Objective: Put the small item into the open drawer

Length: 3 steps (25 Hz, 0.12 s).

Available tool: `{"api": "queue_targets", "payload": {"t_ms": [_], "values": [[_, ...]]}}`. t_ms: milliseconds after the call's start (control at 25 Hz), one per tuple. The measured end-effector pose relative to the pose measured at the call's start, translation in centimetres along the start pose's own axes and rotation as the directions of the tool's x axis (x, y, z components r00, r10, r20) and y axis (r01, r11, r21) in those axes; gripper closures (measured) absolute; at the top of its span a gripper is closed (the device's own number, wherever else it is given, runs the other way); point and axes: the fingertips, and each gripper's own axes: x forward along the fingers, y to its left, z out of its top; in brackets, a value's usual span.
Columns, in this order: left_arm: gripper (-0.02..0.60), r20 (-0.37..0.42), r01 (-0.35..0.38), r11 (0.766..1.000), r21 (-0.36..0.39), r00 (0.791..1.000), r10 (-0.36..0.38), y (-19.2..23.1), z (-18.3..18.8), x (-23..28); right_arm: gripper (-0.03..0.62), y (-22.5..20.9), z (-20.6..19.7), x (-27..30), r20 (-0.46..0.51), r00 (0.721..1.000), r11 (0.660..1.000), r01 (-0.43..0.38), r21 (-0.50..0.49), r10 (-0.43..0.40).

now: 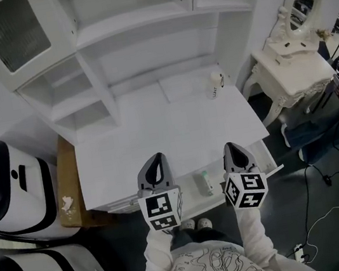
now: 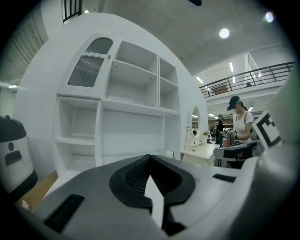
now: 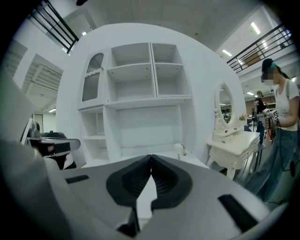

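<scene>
A small pale green item (image 1: 203, 182) lies in the open drawer (image 1: 267, 159) at the front of the white desk (image 1: 157, 140), between my two grippers. My left gripper (image 1: 155, 158) hovers over the desk's front edge, to the left of the item, with its jaws closed together and empty (image 2: 150, 157). My right gripper (image 1: 232, 146) is level with it on the item's right, also shut on nothing (image 3: 151, 157). Both point toward the white hutch (image 1: 139, 33) at the back. Neither gripper view shows the item.
A white pump bottle (image 1: 215, 84) stands at the desk's back right. A white dressing table with an oval mirror (image 1: 293, 69) is at the right, with a person (image 3: 281, 112) beside it. Two black-and-white machines (image 1: 11, 190) and a brown board (image 1: 69, 187) are left of the desk.
</scene>
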Motion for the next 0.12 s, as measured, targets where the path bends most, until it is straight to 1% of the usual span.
{"api": "queue_targets", "payload": {"t_ms": [120], "values": [[0.578,0.003,0.001,1.0,0.001,1.0,-0.001,0.02,0.16,0.2,0.591,0.02,0.23,0.18,0.003,1.0,1.0,-0.001,-0.003,0.001]]}}
